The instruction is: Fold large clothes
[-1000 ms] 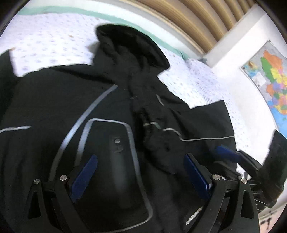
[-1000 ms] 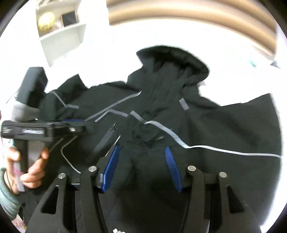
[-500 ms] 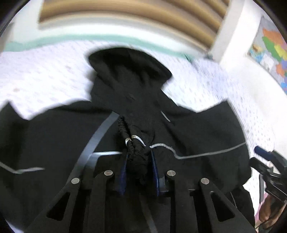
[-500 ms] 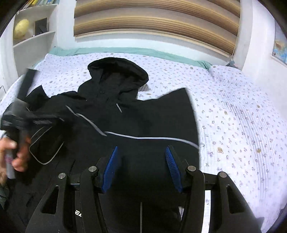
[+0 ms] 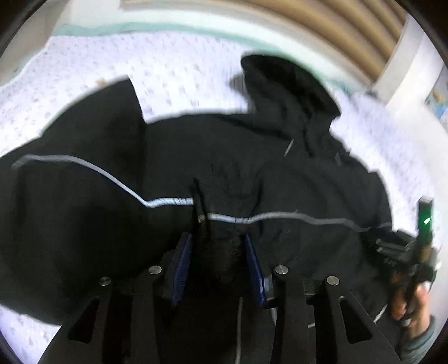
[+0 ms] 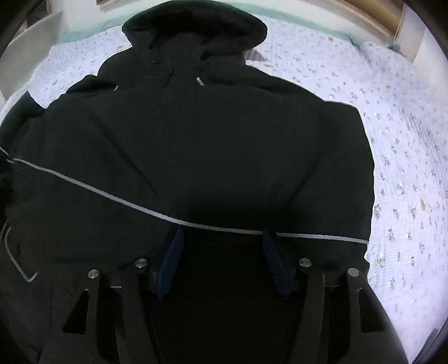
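A black hooded jacket [image 5: 252, 156] with a grey reflective stripe [image 6: 117, 197] lies spread on the bed, hood [image 6: 196, 25] at the far end. My left gripper [image 5: 218, 242] hangs low over its middle. Its jaws are opening, and a bunched fold of black fabric [image 5: 221, 252] still sits between the blue pads [image 5: 183, 252]. My right gripper [image 6: 221, 240] is open just above the jacket's lower body, its jaws opening slightly. Its fingertips reach the stripe and grip nothing. A person's hand [image 5: 411, 305] holds that right gripper at the left wrist view's right edge.
The bed carries a white floral quilt [image 6: 406, 168] with a green border [image 5: 173, 26] at the far end. Bare quilt shows to the right of the jacket [image 6: 196, 126] and beyond the hood. Wooden slats [image 5: 336, 16] back the bed. A white shelf [image 6: 28, 56] stands far left.
The left gripper shut on a bunch of jacket fabric, carried it sideways across the jacket, and its jaws have now widened. The right gripper came down closer over the jacket's lower body.
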Motion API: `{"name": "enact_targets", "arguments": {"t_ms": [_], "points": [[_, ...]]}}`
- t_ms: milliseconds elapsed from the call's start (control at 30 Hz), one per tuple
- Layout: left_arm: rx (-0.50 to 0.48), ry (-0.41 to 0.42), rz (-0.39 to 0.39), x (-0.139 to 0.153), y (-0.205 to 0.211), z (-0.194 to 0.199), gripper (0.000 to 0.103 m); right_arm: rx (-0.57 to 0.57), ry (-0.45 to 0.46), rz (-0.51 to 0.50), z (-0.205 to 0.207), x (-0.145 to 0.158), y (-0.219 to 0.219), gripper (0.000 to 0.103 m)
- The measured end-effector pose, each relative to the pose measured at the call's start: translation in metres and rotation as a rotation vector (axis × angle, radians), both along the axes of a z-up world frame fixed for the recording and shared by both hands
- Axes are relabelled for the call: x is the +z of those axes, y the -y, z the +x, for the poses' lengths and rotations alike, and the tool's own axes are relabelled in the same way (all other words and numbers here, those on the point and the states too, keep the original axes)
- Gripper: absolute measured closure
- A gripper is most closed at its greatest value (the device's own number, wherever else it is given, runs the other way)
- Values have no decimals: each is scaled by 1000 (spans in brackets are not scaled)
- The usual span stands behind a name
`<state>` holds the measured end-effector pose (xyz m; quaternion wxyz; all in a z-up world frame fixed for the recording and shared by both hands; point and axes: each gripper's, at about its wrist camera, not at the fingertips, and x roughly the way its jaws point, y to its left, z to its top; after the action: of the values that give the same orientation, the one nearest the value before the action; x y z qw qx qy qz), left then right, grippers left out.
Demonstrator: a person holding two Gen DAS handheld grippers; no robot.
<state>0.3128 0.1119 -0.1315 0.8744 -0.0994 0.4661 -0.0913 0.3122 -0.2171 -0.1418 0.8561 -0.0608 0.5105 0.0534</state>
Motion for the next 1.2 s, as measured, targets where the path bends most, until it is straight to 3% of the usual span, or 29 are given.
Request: {"name": "enact_targets", "arguments": {"t_ms": [33, 100, 167, 267, 333, 400, 533, 567, 633, 767, 833, 900, 967, 1100, 1200], "points": [[6, 29, 5, 8, -1, -3, 57, -6, -9, 0, 1, 4, 0, 40], [-9, 109, -13, 31, 3, -13, 33, -14, -5, 29, -3, 17, -1, 40], [-76, 159, -77, 42, 16, -19, 26, 14, 28, 97, -13, 36, -9, 40], [-139, 68, -88, 26, 40, -6, 26, 54, 69, 168, -31, 59, -33, 40], [-114, -69, -62, -8, 53, 13, 29, 64, 63, 207, -35, 66, -50, 40], [-83, -178, -40, -48, 56, 29, 36, 55, 52, 180, -33, 58, -67, 40], [-104, -123, 5, -42, 58, 18, 36, 41, 31, 61, -26, 9, -84, 38], [-114, -106, 4, -38, 57, 15, 36, 44, 70, 53, -27, -1, -84, 36], [-143, -77, -33, -22, 49, 3, 36, 50, 156, 53, -36, -5, -82, 29], [-146, 52, -139, 27, -8, -36, 36, 46, 176, 74, -38, -4, -77, 28], [-47, 132, -116, 50, -46, -53, 36, 47, 184, 73, -40, -4, -77, 28], [116, 200, -73, 66, -97, -66, 35, 46, 196, 76, -44, -6, -78, 28], [357, 224, -34, 72, -161, -76, 33, 45, 203, 82, -43, -7, -78, 27], [733, 185, 23, 49, -258, -80, 33, 47, 207, 80, -42, -7, -82, 26], [888, 113, -53, 15, -311, -84, 33, 47, 210, 84, -42, -7, -81, 26]]}}
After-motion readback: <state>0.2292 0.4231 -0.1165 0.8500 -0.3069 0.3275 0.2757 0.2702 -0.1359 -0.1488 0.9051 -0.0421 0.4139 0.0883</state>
